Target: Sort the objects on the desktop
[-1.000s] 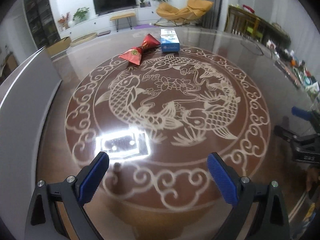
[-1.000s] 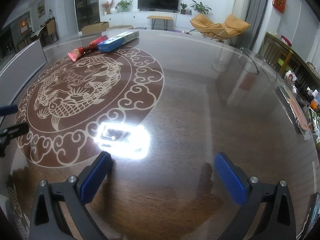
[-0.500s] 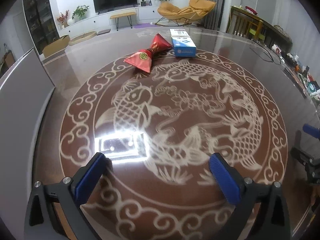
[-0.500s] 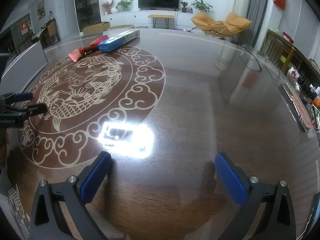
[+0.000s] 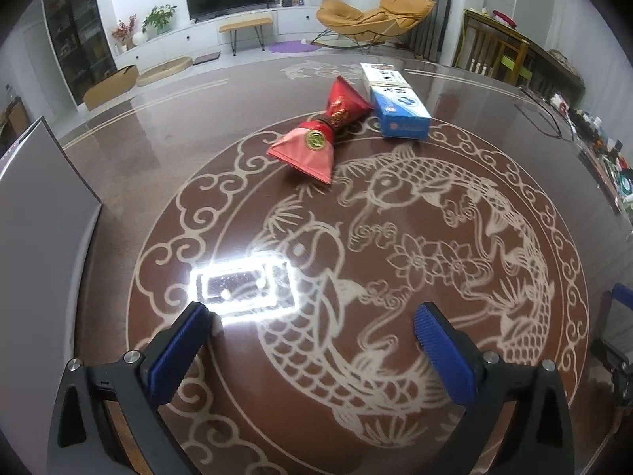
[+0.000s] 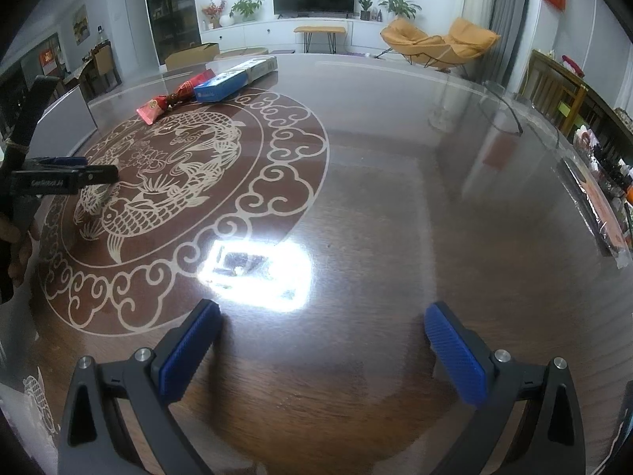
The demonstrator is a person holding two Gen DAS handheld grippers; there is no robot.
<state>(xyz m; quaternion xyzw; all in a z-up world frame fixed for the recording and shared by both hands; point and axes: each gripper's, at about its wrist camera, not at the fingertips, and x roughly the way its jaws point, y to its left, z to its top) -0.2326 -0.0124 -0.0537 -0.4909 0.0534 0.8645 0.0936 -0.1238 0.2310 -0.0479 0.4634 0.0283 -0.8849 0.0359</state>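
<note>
A red bow-shaped foil packet [image 5: 322,134] lies on the glossy brown table, at the far edge of the round fish pattern [image 5: 395,245]. A blue and white box [image 5: 397,105] lies just right of it, touching its far end. My left gripper [image 5: 310,316] is open and empty, low over the pattern, well short of the packet. My right gripper [image 6: 322,314] is open and empty over bare wood right of the pattern. In the right wrist view the packet [image 6: 166,103] and box [image 6: 233,77] lie far back left, and the left gripper [image 6: 75,176] shows at the left edge.
A grey panel [image 5: 37,229] stands along the table's left side. Clutter [image 6: 605,194] lies along the table's right edge. A bright lamp reflection [image 6: 257,273] glares on the tabletop. Chairs and a TV stand beyond the table.
My left gripper has moved forward over the fish pattern toward the red packet and blue box, which look larger and nearer now. My right gripper has barely moved.
</note>
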